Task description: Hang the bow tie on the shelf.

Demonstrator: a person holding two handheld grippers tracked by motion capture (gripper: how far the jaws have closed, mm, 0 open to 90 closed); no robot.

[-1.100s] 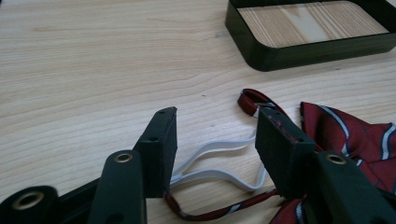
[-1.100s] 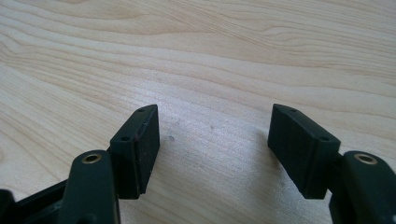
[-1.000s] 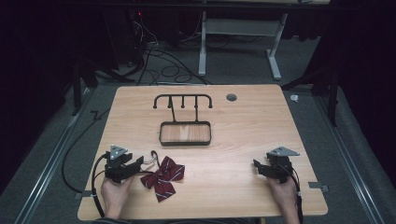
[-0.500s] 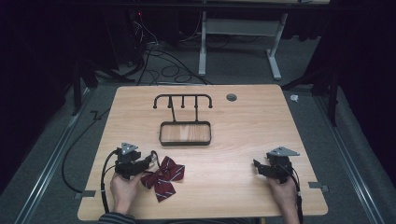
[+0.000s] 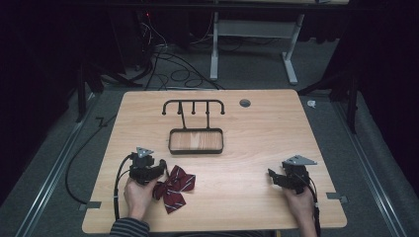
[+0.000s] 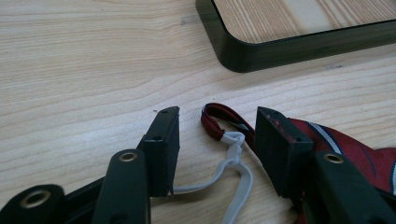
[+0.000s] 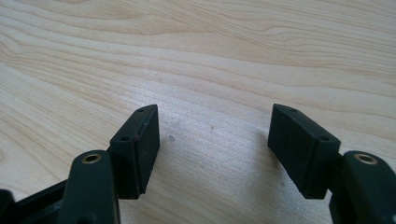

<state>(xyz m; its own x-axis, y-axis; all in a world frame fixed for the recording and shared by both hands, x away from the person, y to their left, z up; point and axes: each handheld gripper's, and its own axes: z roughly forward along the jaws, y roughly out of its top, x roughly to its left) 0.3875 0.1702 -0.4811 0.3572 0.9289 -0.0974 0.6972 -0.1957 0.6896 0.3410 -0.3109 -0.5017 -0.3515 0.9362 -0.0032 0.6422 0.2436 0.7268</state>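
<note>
Bow tie (image 5: 174, 186), dark red with thin white-edged stripes, lies flat on the wooden tabletop (image 5: 257, 133) near the front edge, left of centre. Left gripper (image 5: 159, 169) sits just left of it, held in the person's left hand (image 5: 139, 194), jaws pointing toward the tie. In the left gripper view the jaws are parted at a moderate gap, closing on nothing; between them lie a small red strap loop (image 6: 215, 122) and a white elastic cord (image 6: 234, 164) tied to it, both resting on the wood. Right-hand jaw in that view sits against the tie's red fabric (image 6: 355, 149); cannot tell if it presses on it.

Black hook rack (image 5: 193, 107) with a rectangular wood-floored tray base (image 5: 196, 141) stands at mid-table, beyond the tie and apart from it. A corner of that tray's black rim shows at the top of the left gripper view (image 6: 261, 51).

Right gripper (image 5: 272, 175) rests low over the tabletop at the front right, well apart from the tie, in the person's right hand (image 5: 298, 200). Its jaws stand wide, bare wood between them (image 7: 212, 135). Grey triangular plate tops each gripper. Small round grommet (image 5: 244, 103) sits in the tabletop at the back, right of the rack. Cables lie on the floor (image 5: 173, 69) behind the table.
</note>
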